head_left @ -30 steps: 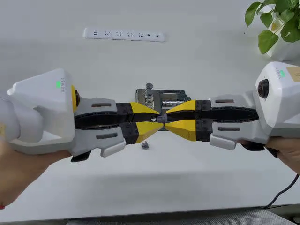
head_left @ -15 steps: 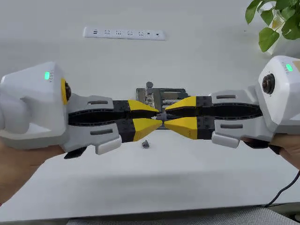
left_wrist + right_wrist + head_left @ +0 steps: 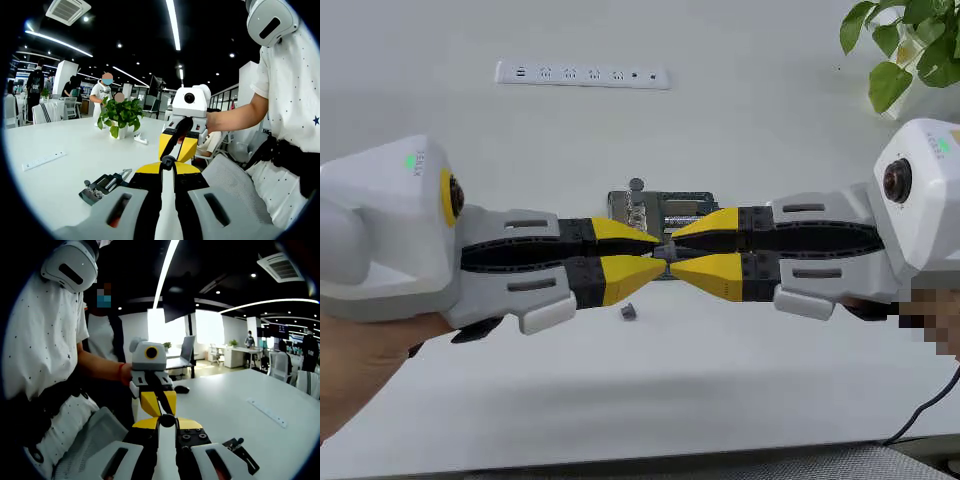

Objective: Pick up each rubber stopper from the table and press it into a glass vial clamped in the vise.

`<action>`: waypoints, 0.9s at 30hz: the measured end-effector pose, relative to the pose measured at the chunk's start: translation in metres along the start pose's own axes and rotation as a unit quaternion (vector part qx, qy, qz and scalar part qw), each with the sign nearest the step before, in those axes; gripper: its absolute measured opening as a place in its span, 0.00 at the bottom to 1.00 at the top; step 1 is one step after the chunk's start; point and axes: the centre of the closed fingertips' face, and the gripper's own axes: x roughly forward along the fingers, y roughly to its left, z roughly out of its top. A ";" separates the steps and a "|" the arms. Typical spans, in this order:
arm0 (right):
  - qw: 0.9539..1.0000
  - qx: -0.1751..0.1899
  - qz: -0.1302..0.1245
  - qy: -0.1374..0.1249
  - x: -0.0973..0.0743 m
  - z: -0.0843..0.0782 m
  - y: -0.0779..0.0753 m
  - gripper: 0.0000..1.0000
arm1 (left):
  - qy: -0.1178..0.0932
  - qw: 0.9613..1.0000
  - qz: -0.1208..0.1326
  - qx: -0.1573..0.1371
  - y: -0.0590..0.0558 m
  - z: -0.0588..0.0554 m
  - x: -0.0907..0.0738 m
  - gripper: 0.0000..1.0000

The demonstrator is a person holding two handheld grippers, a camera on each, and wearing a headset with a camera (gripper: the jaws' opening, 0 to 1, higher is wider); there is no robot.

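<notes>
My two grippers meet tip to tip above the white table (image 3: 640,390), the left gripper (image 3: 661,252) coming from the left and the right gripper (image 3: 673,253) from the right. A small dark rubber stopper (image 3: 167,161) sits where the tips meet, and both pairs of jaws are closed onto it; it also shows as a round dark stopper (image 3: 166,421) in the right gripper view. Another grey stopper (image 3: 629,313) lies on the table just below the tips. Behind them stands the vise (image 3: 692,208) with a glass vial (image 3: 637,198) upright in it.
A white power strip (image 3: 582,74) lies at the back of the table. A potted plant (image 3: 908,50) stands at the far right corner. A dark cable (image 3: 928,412) runs off the table's front right edge. People stand and sit in the room beyond.
The left gripper's body has shifted a little to the left and down. The tips stay together over the same spot, and the loose stopper has not moved.
</notes>
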 end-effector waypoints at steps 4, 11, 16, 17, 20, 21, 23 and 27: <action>1.000 -0.001 0.005 0.004 0.000 0.002 0.002 0.07 | -0.002 1.000 -0.006 -0.004 -0.002 0.001 0.000 0.04; 1.000 -0.005 0.017 0.009 0.001 0.004 0.006 0.07 | -0.004 1.000 -0.017 -0.019 -0.005 0.002 -0.003 0.04; 1.000 -0.012 0.024 0.011 0.002 0.007 0.008 0.07 | -0.008 0.999 -0.022 -0.023 -0.006 0.003 -0.005 0.04; 1.000 -0.013 0.025 0.010 0.002 0.008 0.009 0.07 | -0.009 0.999 -0.024 -0.026 -0.006 0.004 -0.005 0.04; 0.999 -0.016 0.029 0.011 0.003 0.009 0.010 0.07 | -0.012 0.999 -0.027 -0.028 -0.007 0.005 -0.006 0.04; 0.999 -0.017 0.029 0.011 0.003 0.009 0.010 0.07 | -0.012 0.999 -0.027 -0.029 -0.007 0.005 -0.006 0.04; 0.999 -0.016 0.029 0.011 0.002 0.009 0.008 0.07 | -0.014 0.999 -0.027 -0.028 -0.006 0.006 -0.007 0.04; 0.999 -0.015 0.028 0.012 0.003 0.009 0.008 0.06 | -0.016 0.999 -0.025 -0.024 -0.006 0.006 -0.008 0.04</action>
